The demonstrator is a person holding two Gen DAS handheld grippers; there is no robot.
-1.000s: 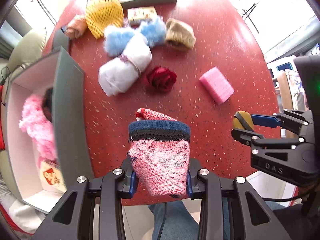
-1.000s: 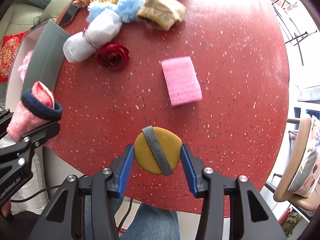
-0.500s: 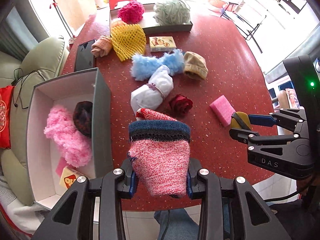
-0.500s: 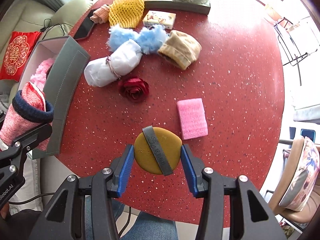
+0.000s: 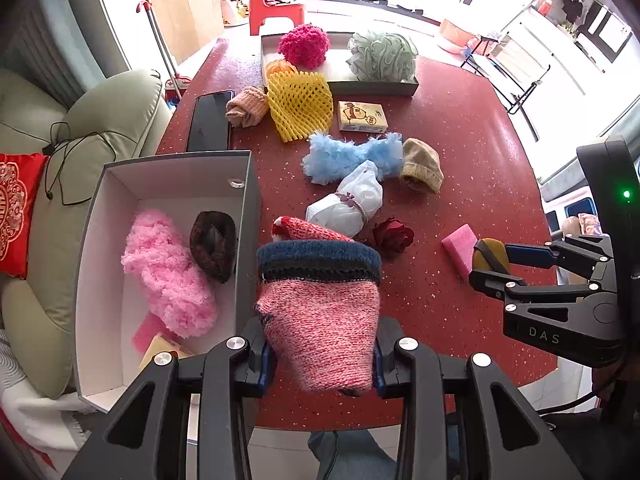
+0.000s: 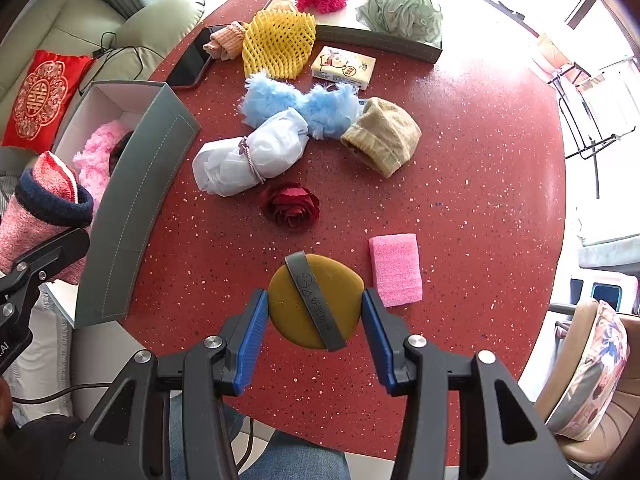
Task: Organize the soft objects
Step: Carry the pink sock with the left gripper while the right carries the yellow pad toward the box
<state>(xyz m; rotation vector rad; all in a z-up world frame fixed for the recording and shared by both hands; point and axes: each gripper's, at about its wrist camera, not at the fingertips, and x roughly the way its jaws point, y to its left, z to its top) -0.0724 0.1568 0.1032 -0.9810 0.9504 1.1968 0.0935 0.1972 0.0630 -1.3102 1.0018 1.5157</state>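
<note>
The left gripper (image 5: 320, 360) is clamped on a pink knit sock (image 5: 320, 312) with a navy cuff, held cuff-forward above the table's (image 5: 460, 128) left edge, so the open grey box (image 5: 250, 216) with its pink fluffy piece (image 5: 168, 272) lies just to its left, nearer this hand. The right gripper (image 6: 314, 312) pinches a round mustard-yellow puff (image 6: 314, 304) over the near edge, beside the pink sponge (image 6: 396, 270). The box's near wall stands between sock and interior.
</note>
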